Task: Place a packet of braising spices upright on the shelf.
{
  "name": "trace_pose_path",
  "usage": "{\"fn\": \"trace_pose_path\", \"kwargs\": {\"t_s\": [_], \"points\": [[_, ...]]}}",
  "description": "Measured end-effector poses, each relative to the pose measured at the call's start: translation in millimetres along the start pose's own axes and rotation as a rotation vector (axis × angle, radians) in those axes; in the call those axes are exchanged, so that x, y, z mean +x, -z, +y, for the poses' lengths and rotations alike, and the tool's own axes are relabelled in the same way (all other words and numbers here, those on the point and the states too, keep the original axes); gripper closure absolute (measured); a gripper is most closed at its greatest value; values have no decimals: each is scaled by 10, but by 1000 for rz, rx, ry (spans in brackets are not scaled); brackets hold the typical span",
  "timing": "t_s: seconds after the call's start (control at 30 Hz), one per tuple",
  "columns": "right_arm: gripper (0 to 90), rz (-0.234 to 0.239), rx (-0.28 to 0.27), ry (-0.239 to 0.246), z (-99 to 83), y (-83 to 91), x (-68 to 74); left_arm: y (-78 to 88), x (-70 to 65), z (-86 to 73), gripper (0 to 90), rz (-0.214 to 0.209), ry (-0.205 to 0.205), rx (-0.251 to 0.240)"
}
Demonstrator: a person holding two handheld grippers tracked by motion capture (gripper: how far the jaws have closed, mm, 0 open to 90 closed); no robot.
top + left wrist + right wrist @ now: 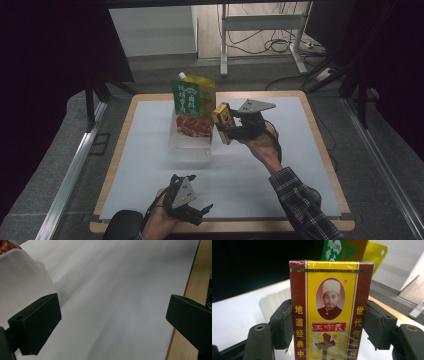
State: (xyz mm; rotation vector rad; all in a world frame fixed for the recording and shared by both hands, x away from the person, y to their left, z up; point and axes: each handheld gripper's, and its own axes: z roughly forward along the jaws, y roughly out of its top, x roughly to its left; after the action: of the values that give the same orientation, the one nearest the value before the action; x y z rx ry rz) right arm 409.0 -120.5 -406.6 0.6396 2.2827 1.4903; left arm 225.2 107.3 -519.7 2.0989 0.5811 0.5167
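A wooden table (320, 145) with a white sheet (150, 150) over its top stands on grey carpet (45, 180), with metal rails (70, 175) running along the floor on both sides. Beyond it, a metal-legged frame (260, 22) stands by a pale wall panel (150, 30), with cables (280, 45) looped on the floor beneath it. Dark curtains (45, 55) close off the left and right sides, and the light is dim, brightest on the white sheet.

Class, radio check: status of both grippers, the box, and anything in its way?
Right gripper shut on yellow-red box, held beside clear container. Left gripper open, empty, low at near table edge. Upright pouches occupy the container.
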Motion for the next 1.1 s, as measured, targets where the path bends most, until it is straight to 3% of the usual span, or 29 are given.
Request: {"fn": "trace_pose_path", "kwargs": {"t_s": [0.6, 1.1], "points": [[320, 109, -69, 26, 121, -423, 186, 7, 1, 2, 0, -3, 3, -7], [321, 150, -76, 9, -25, -799, 331, 12, 2, 1, 0, -6, 1, -7]]}}
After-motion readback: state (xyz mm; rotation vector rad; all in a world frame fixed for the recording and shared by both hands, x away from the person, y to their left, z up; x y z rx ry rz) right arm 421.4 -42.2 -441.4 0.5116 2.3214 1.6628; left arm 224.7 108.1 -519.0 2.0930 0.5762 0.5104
